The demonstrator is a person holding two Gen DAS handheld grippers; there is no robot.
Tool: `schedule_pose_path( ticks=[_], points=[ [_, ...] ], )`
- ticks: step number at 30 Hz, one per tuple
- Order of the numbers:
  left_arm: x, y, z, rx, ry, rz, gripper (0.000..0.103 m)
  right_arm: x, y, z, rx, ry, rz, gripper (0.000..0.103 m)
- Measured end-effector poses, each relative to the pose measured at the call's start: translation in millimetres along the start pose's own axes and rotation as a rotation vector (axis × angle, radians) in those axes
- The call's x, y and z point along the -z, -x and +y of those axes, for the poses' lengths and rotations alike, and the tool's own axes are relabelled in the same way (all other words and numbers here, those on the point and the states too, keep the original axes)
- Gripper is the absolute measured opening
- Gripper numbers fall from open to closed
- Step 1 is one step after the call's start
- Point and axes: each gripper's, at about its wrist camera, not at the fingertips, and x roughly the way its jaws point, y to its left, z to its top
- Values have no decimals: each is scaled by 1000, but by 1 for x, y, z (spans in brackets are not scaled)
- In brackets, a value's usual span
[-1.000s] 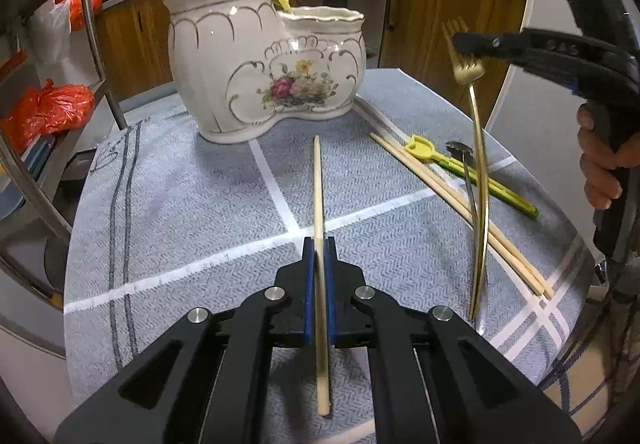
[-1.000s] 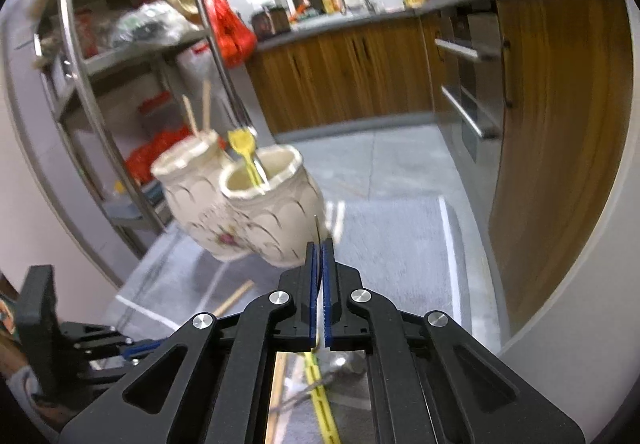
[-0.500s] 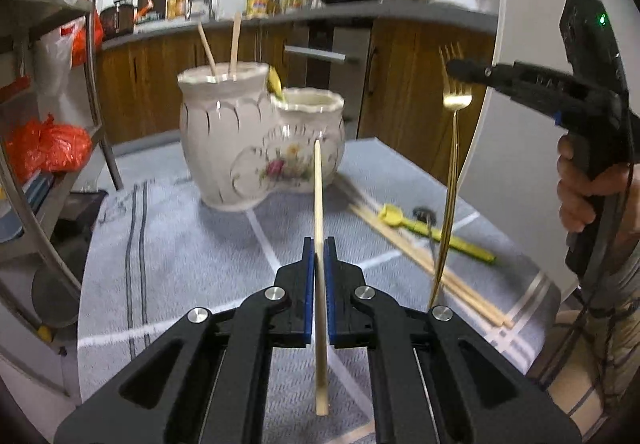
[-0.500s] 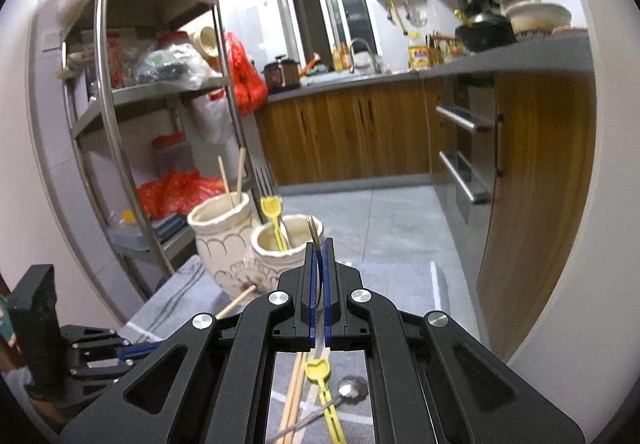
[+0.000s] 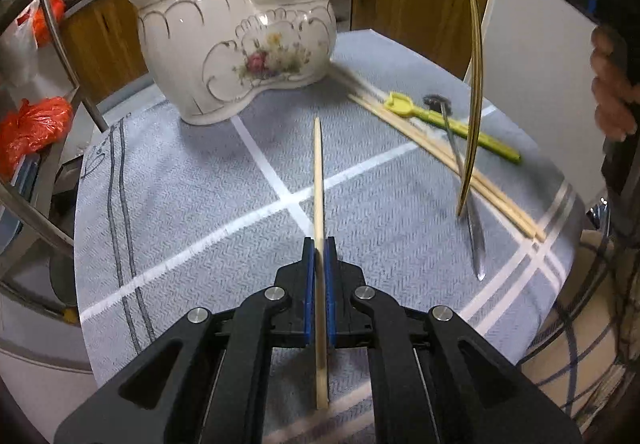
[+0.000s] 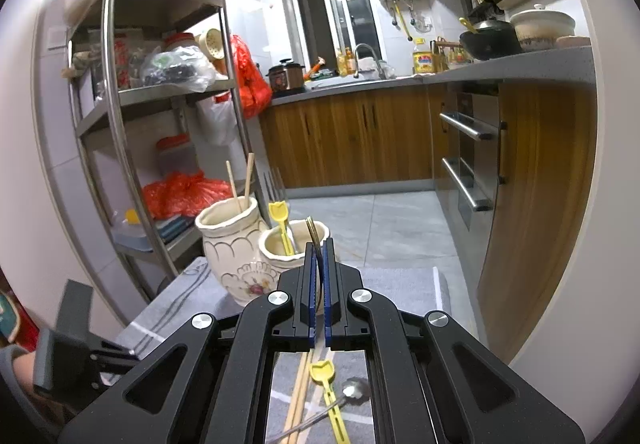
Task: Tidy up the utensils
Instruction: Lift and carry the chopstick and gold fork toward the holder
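Wooden chopstick (image 5: pixel 319 179) clamped in left claw (image 5: pixel 319 248); right claw (image 6: pixel 319 248) pinches gold fork (image 5: pixel 474 55).

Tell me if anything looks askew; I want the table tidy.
Yes: loose chopsticks, a yellow fork and a metal spoon lie crossed in a heap on the cloth beside the ceramic holder, not in it.

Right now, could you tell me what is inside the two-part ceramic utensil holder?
In the ceramic utensil holder, the taller compartment has two wooden chopsticks; the shorter one has a yellow plastic utensil and a metal handle. Their lower ends and the compartment bottoms are hidden by the walls.
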Motion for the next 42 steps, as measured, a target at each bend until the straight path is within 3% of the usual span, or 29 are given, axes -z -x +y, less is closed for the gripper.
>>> schedule_pose_path(
  ticks=[11,15,21,25,34,42],
  points=[
    [-3,-2,-6,-27,-38,-10,5,-1,3,0,-5,-6,-5,4],
    [0,17,0,23,2,-138,5,-2,8,3,-10,-12,-25,4],
    [2,61,19,96,73,-458,5,-8,17,6,9,-27,-76,4],
    [0,81,33,109,121,-609,5,-20,17,15,47,-9,-115,4],
    [-41,90,54,87,151,-715,5,-51,-2,34,110,55,-194,4],
    [-94,84,94,84,235,-793,5,-76,-18,26,122,43,-258,4]
  ],
)
